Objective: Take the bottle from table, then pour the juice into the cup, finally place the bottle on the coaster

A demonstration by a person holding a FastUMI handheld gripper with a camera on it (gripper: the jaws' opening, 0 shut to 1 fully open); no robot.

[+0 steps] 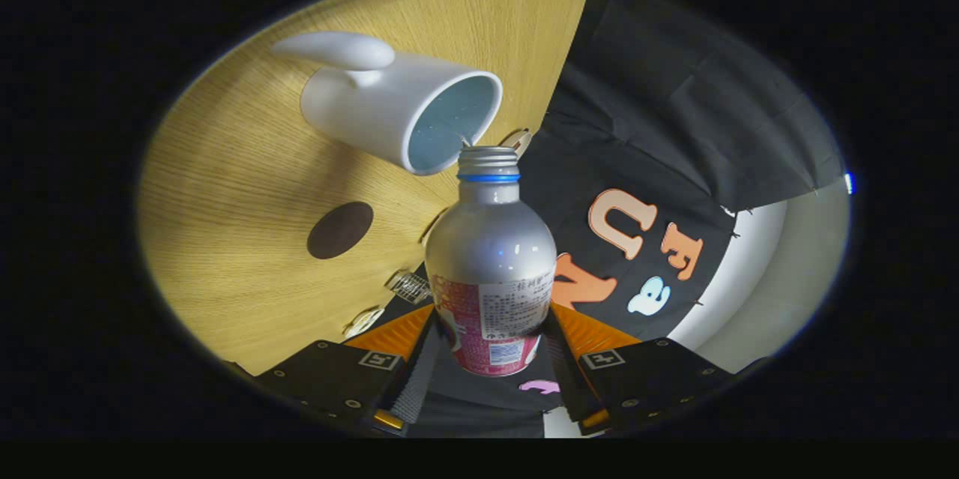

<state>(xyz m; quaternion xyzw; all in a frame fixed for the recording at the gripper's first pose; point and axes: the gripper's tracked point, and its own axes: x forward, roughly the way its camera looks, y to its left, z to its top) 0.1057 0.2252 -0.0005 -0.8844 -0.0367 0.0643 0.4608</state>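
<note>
Gripper view: gripper (491, 348) clamped on the bottle (491, 269) at lower centre, both fingers pressing its labelled body so it cannot slip while tipped. Bottle neck reaches the cup (401, 108) rim, upper centre, apparently lined up for pouring. Left of centre, the dark coaster (340, 229) lies on the table (225, 187), likely awaiting the bottle.

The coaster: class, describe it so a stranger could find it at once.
Start at the light wooden table. Beside the white ceramic cup, ahead of the gripper shut on the silver metal bottle, lies the dark brown round coaster, flat and low.
</note>
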